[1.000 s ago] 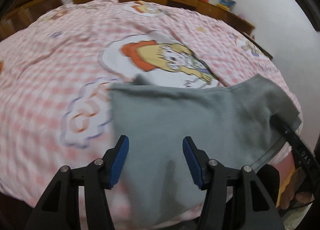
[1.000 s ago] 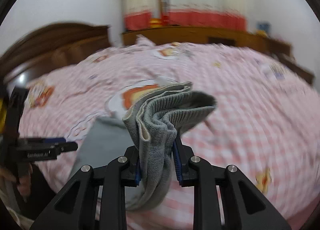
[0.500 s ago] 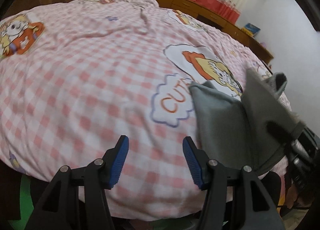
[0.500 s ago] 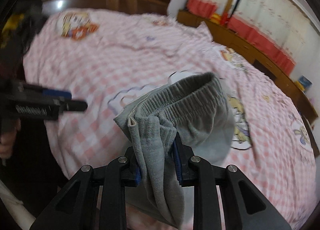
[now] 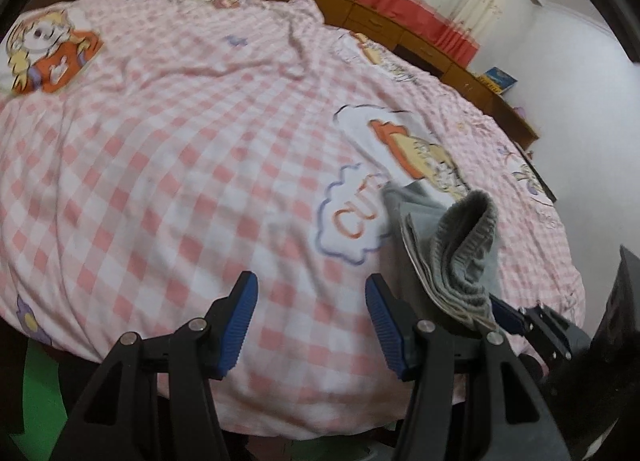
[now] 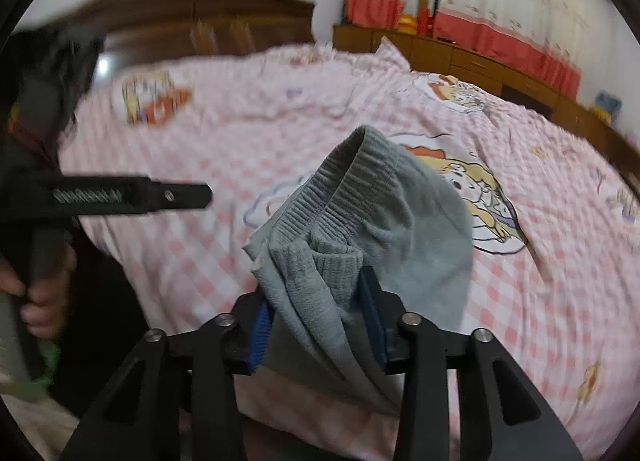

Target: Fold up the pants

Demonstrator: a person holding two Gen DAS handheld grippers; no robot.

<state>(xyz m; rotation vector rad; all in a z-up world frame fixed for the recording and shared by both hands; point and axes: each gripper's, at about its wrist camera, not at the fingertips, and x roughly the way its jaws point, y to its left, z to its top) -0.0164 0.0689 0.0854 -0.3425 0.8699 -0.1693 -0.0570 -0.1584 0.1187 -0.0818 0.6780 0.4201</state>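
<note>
The grey pants [image 6: 384, 221] are bunched, ribbed waistband up, in my right gripper [image 6: 320, 313], which is shut on them near the bed's front edge. The rest of the cloth hangs down and trails onto the bed. In the left wrist view the pants [image 5: 460, 249] rise at the lower right, with the right gripper [image 5: 496, 313] under them. My left gripper [image 5: 308, 321] is open and empty over the checked bedspread, just left of the pants. It shows side-on at the left of the right wrist view [image 6: 188, 195].
A pink checked bedspread [image 5: 180, 149] with cartoon prints covers the bed. A dark wooden headboard [image 6: 192, 17] stands at the far left. A low wooden cabinet [image 5: 400, 33] with red-trimmed curtains runs along the back wall. A white wall [image 5: 580, 121] is on the right.
The left gripper swung left off the grey cloth and now hovers over bare bedspread. The right gripper carried the bunched waistband left, toward the left gripper.
</note>
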